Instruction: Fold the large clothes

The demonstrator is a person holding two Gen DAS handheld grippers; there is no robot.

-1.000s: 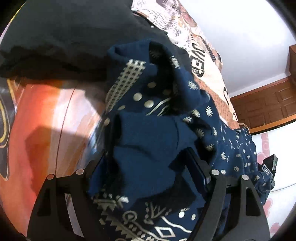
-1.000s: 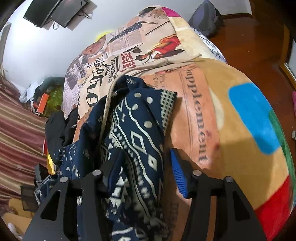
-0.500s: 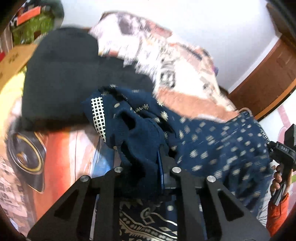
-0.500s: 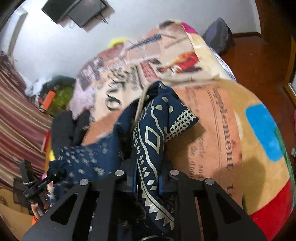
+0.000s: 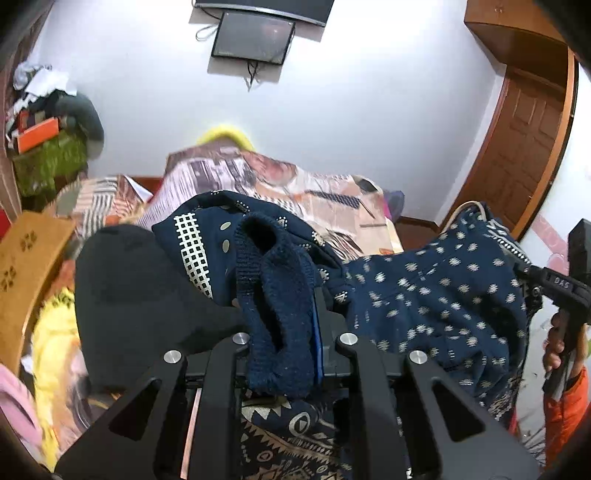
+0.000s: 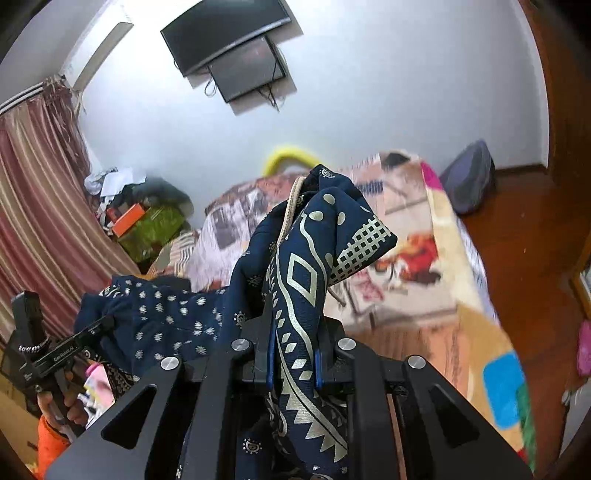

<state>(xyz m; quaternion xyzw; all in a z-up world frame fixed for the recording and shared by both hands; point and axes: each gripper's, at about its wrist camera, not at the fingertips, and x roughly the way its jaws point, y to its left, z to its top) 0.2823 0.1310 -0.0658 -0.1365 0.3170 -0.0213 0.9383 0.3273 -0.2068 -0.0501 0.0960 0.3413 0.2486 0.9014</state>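
Note:
A navy garment with cream patterns [image 5: 436, 295] hangs stretched between my two grippers above the bed. My left gripper [image 5: 280, 306] has its jaws closing, and the pads press on the garment's ribbed knit edge [image 5: 277, 280]. In the right wrist view my right gripper [image 6: 293, 332] is shut on a patterned fold of the navy garment [image 6: 306, 266], beside a cream drawstring [image 6: 290, 206]. Each gripper shows in the other's view, held by a hand: the right gripper [image 5: 569, 284] at the right edge, the left gripper [image 6: 48, 354] at the lower left.
A black garment [image 5: 140, 295] lies on the bed left of the navy one. The bed's newspaper-print blanket [image 6: 406, 258] stretches toward the white wall with screens [image 5: 255, 33]. A wooden door [image 5: 524, 147] is at the right, a dark bag [image 6: 469, 181] on the floor, clutter [image 6: 144, 221] by the curtain.
Both grippers went from open around the navy garment to shut on it. They then rose, lifting it off the bed, and both views now take in the far wall.

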